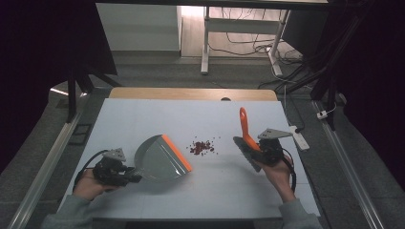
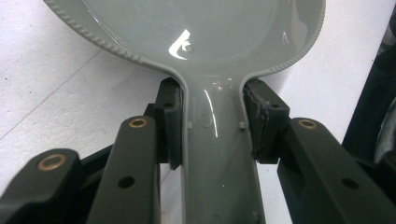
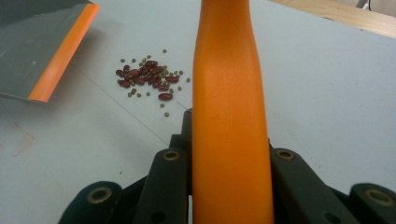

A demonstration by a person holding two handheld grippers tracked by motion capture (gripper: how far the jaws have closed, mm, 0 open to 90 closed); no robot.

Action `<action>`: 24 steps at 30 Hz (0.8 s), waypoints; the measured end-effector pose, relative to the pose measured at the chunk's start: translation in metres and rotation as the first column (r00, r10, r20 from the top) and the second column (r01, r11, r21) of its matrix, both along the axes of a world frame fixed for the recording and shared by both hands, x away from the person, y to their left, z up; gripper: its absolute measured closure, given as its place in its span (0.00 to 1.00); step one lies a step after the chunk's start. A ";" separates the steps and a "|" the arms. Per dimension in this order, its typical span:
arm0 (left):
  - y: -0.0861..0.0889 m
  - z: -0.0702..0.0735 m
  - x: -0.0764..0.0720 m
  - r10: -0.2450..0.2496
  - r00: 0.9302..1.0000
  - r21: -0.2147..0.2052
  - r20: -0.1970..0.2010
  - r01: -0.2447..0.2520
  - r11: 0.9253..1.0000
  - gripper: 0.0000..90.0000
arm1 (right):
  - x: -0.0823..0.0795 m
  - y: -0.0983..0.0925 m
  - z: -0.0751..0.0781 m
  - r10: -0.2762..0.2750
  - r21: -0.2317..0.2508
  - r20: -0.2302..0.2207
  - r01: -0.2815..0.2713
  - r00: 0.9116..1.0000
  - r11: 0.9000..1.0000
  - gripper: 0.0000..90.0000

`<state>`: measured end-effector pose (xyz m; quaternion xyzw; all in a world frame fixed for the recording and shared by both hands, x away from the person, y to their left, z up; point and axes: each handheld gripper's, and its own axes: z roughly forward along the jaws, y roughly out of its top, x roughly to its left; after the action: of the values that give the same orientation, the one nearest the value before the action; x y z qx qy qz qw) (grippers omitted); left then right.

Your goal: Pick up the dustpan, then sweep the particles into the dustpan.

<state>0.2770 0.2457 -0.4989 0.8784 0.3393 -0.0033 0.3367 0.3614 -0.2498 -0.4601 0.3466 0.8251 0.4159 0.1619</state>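
A grey dustpan [image 1: 157, 160] with an orange lip [image 1: 175, 151] rests on the white table cover, its lip towards a small pile of red and green beans [image 1: 203, 147]. My left gripper [image 1: 132, 176] is shut on the dustpan's handle [image 2: 217, 154], whose sides its pads [image 2: 172, 126] press. My right gripper [image 1: 258, 148] is shut on a hand brush with an orange handle [image 1: 244, 125] that points up and away, its dark bristles [image 1: 244, 149] low, right of the beans. From the right gripper view the handle [image 3: 231, 116] rises between the jaws, the beans [image 3: 147, 77] and the dustpan lip [image 3: 63, 53] beyond.
The white cover [image 1: 143, 119] spreads over a wooden table whose far edge [image 1: 191, 93] shows. A white power strip [image 1: 300, 137] lies off the right edge. Desk legs and cables stand on the floor beyond. Bare cover lies between the beans and each tool.
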 end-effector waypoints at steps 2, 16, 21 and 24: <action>-0.001 -0.001 0.000 -0.001 1.000 0.000 -0.004 0.001 1.000 0.68 | 0.000 0.000 0.000 0.000 -0.001 0.001 0.000 1.000 1.000 0.85; -0.008 -0.003 0.002 -0.006 1.000 0.009 -0.008 0.006 1.000 0.68 | 0.017 0.029 0.007 0.031 -0.014 0.037 -0.030 0.999 0.999 0.85; -0.010 -0.002 0.002 -0.013 1.000 0.014 -0.007 0.013 1.000 0.68 | 0.031 0.040 0.008 0.032 -0.016 0.035 -0.031 0.999 0.999 0.85; -0.010 -0.002 0.002 -0.007 1.000 0.007 -0.003 0.007 1.000 0.68 | 0.038 0.045 0.008 0.038 -0.031 0.040 -0.037 0.998 0.999 0.85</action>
<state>0.2787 0.2361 -0.5008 0.8806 0.3368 -0.0048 0.3333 0.3992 -0.2045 -0.4520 0.3199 0.8342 0.4132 0.1761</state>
